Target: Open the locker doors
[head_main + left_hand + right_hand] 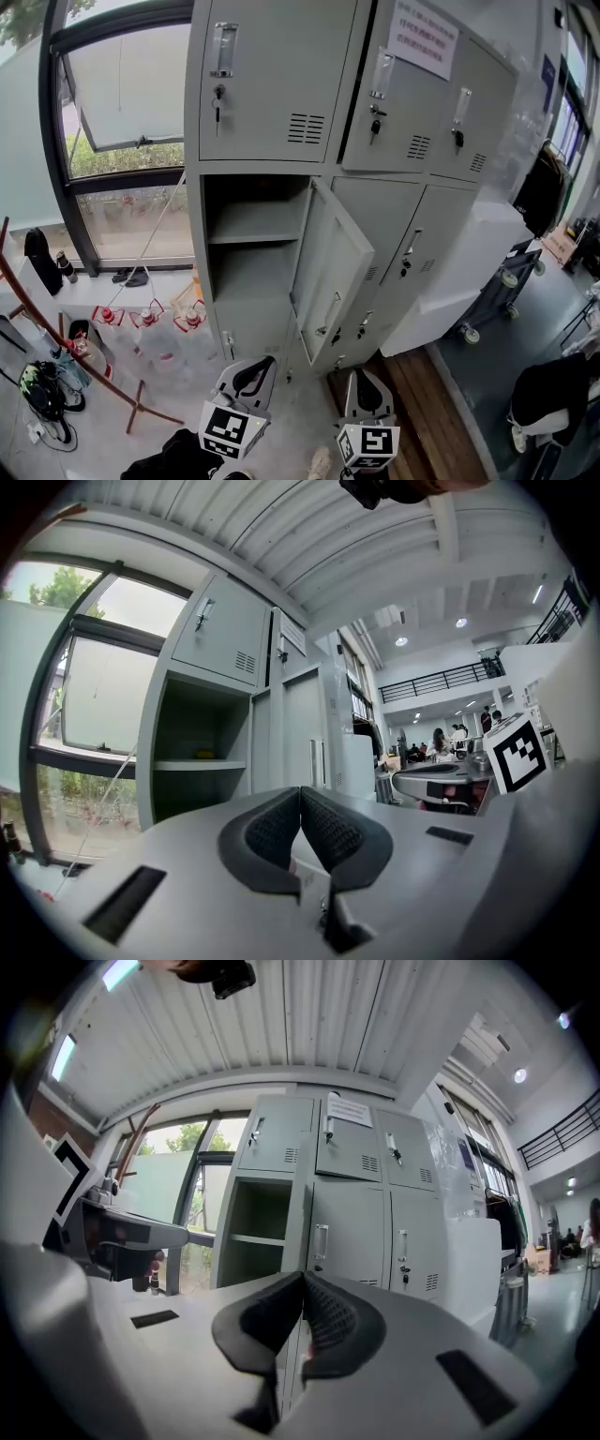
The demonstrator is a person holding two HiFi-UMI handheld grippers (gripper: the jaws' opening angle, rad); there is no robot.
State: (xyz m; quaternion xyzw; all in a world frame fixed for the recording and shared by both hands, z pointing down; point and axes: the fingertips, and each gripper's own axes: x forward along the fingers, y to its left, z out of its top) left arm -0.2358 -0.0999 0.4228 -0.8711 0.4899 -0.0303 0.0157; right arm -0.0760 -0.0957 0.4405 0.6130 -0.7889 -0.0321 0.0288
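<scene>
The left gripper (300, 797) and right gripper (303, 1281) were clenched empty, their ribbed black pads (328, 1321) pressed together. Ahead stood the grey sheet-metal locker (281, 94). Its lower-left door (333, 277) jutted open, baring a shelf (251, 234), and the other flat doors were shut. A window (122, 141) was at the left.

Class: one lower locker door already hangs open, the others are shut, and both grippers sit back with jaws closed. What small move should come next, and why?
Probably part the jaws of the right gripper. They are shut and empty, and the middle door beside the open door is closed, its handle needing a grip.
</scene>
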